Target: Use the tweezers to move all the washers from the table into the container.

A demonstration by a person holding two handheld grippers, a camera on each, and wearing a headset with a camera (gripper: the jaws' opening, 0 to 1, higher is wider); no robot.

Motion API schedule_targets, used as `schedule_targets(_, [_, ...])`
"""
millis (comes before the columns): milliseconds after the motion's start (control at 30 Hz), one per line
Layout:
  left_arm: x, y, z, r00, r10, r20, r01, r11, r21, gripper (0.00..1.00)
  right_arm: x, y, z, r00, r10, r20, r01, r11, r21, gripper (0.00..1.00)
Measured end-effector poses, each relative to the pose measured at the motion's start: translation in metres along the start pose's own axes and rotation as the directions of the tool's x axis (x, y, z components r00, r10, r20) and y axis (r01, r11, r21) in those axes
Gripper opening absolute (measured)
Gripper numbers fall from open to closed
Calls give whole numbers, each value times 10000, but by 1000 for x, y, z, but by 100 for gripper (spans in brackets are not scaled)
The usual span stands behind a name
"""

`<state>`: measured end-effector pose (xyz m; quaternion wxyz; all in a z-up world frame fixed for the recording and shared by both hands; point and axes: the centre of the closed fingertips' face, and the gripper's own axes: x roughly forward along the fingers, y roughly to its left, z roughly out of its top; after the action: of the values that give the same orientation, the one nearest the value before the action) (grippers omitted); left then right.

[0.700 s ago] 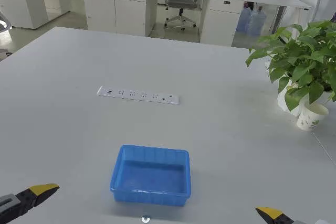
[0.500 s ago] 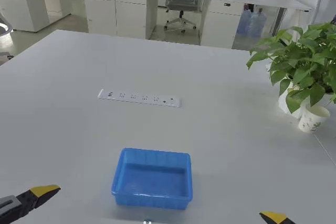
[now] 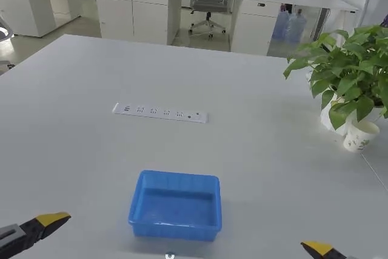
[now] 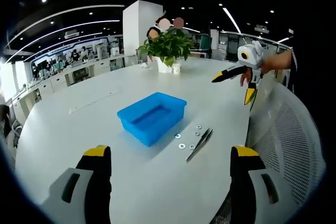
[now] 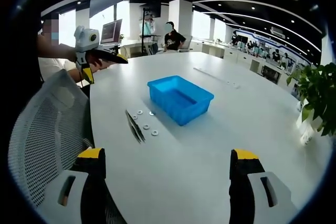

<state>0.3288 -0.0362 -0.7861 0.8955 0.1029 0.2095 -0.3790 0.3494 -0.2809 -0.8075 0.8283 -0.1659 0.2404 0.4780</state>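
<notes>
Step in hand: judged as fetching the tweezers [image 4: 199, 144]; nothing lifted yet.
Left gripper [image 4: 170, 153]: jaws spread wide, held nothing; hung on the near left of the container [image 3: 173, 227].
Right gripper [image 5: 167, 153]: likewise gaped wide and empty; hovered on the near right.
Tweezers: lay flat on the table [image 3: 254, 150] close to its near edge, on the near side of the container and apart from it.
Washers [image 5: 146, 126]: five counted in the gripper views, loose on the table between the tweezers and the container; some just beside the tweezers.
Container: blue, open-topped, looked empty in the head view; sat on the near part of the table, well apart from the power strip [image 3: 160, 113] farther off.
Far right: potted plant [image 3: 348, 77] and paper cup [image 3: 359, 135], well clear of the work.
Approach: seemed to call for one gripper brought low over the tweezers, jaws narrowed beforehand, lined across both arms.
Grip place: judged best toward the joined end or middle, tips left free to pinch.
Risk: thin flat metal on a smooth top, likely to skid; washers just beside, easily scattered by a sweeping jaw.
Remedy: straight-down descent, slow closing, other gripper kept ready to steady the far end.
Progress: none of the washers moved so far, by the look of it.
</notes>
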Motion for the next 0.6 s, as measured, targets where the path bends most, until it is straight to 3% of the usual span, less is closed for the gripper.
schedule_targets(267, [0, 1, 0, 10000, -56, -64, 56, 9999, 138, 99, -1, -3, 6, 9999, 80, -137, -84, 9996, -282, 98])
schedule_targets(600, [0, 3, 1, 9999, -84, -98, 86, 9998, 195, 99, -2, -3, 2, 9996, 76, -266, -83, 9996, -274, 98])
